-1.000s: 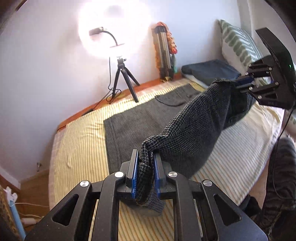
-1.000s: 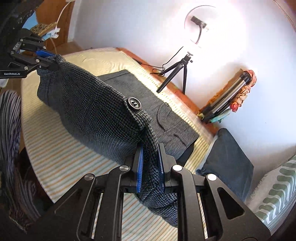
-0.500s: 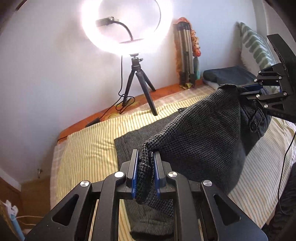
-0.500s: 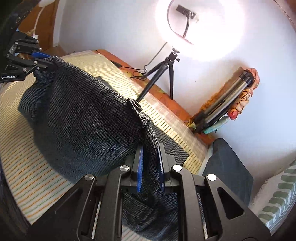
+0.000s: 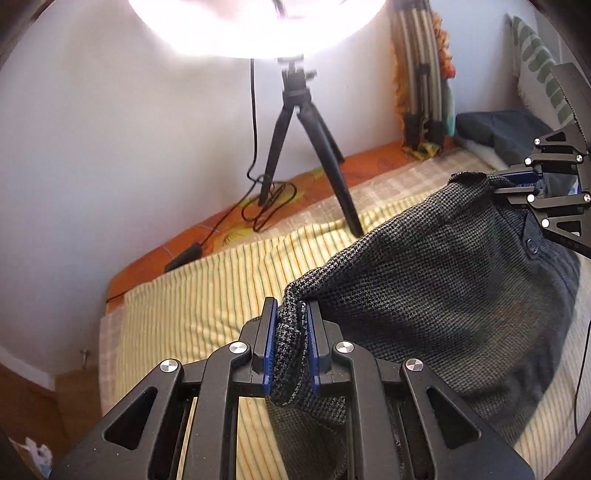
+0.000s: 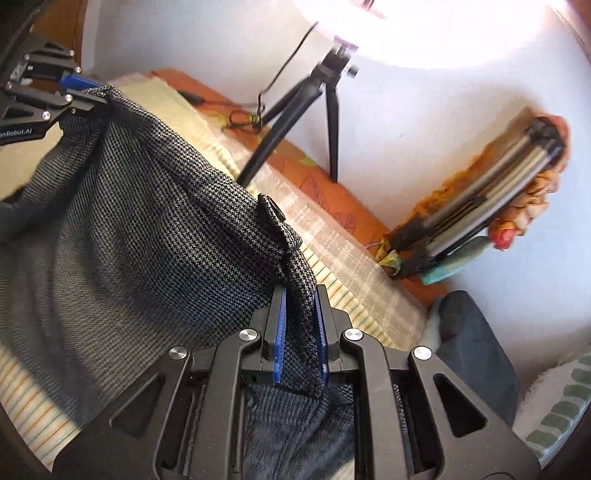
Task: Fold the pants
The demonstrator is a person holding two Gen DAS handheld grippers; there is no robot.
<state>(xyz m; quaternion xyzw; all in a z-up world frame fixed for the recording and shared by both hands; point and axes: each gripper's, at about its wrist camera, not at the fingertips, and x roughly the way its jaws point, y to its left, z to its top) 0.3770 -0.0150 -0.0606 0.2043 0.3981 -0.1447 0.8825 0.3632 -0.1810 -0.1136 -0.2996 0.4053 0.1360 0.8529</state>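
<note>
Ring light (image 5: 255, 26) nearer now, pants (image 5: 443, 288) higher between both tools.

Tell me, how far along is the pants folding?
Done: both ends are gripped. The left gripper and the right gripper each have their jaws closed on an edge of the dark checked pants.
In hand: the pants hang stretched between them above the striped bed cover.
Left: no finished fold shows; the cloth must be laid down, creased, and released.
</note>
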